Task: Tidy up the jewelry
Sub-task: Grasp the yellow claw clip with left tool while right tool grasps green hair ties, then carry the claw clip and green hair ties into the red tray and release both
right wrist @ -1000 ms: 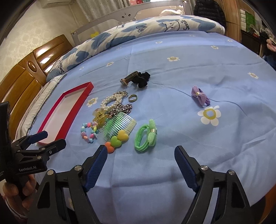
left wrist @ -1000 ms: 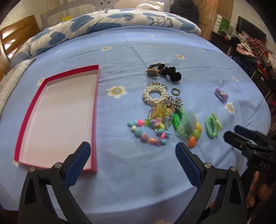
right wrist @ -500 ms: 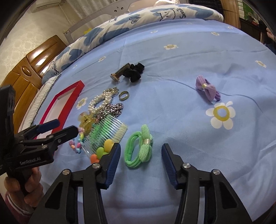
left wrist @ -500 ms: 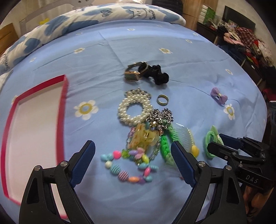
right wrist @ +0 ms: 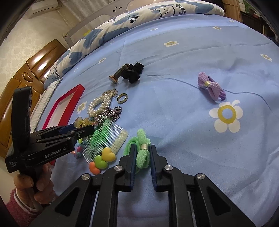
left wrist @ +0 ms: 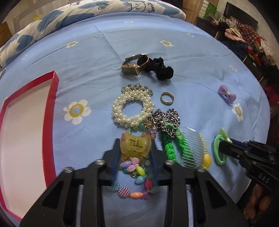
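A pile of jewelry lies on the blue flowered bedspread. My left gripper (left wrist: 135, 150) is shut on the yellow claw clip (left wrist: 135, 145), above the coloured bead bracelet (left wrist: 137, 183). My right gripper (right wrist: 142, 153) is shut on the green bow hair tie (right wrist: 143, 150), which also shows in the left wrist view (left wrist: 220, 148). Beyond lie a pearl bracelet (left wrist: 133, 109), silver chain (left wrist: 167, 120), green braid (left wrist: 170, 145), clear comb (left wrist: 193, 148), ring (left wrist: 167, 98), watch (left wrist: 131, 69) and black scrunchie (left wrist: 159, 69). The red-rimmed tray (left wrist: 54, 111) lies left.
A purple bow hair tie (right wrist: 211, 86) lies apart to the right (left wrist: 226, 94). A folded duvet (left wrist: 104, 7) lies at the far bed edge, a wooden headboard (right wrist: 31, 69) to the left. Clothes and furniture (left wrist: 244, 40) stand past the right edge.
Both grippers moved forward and down and closed: the left onto the yellow claw clip, the right onto the green bow hair tie.
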A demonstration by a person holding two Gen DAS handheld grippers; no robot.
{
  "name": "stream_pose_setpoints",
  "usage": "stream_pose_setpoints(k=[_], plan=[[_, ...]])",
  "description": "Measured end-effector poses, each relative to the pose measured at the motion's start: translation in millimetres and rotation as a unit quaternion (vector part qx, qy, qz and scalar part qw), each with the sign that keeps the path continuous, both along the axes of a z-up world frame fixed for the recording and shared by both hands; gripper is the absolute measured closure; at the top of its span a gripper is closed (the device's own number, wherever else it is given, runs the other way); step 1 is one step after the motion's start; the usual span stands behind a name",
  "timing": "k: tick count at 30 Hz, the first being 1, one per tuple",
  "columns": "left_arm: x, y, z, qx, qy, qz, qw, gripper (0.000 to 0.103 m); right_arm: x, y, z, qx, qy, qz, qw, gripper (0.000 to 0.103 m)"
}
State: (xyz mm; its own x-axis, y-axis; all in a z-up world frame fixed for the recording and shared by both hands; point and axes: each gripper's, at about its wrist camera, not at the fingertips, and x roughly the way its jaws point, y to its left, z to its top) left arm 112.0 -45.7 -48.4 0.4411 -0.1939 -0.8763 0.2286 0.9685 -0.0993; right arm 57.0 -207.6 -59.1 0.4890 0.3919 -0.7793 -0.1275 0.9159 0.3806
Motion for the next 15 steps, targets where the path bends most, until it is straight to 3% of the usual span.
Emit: stream_pose_setpoints(k=[15], plan=[[-39.1, 49.9, 48.1, -0.066, -0.040, 0.045, 0.9960, 0.078, -10.9, 20.9, 31.6, -0.001, -0.024, 0.024, 0.999, 0.091]])
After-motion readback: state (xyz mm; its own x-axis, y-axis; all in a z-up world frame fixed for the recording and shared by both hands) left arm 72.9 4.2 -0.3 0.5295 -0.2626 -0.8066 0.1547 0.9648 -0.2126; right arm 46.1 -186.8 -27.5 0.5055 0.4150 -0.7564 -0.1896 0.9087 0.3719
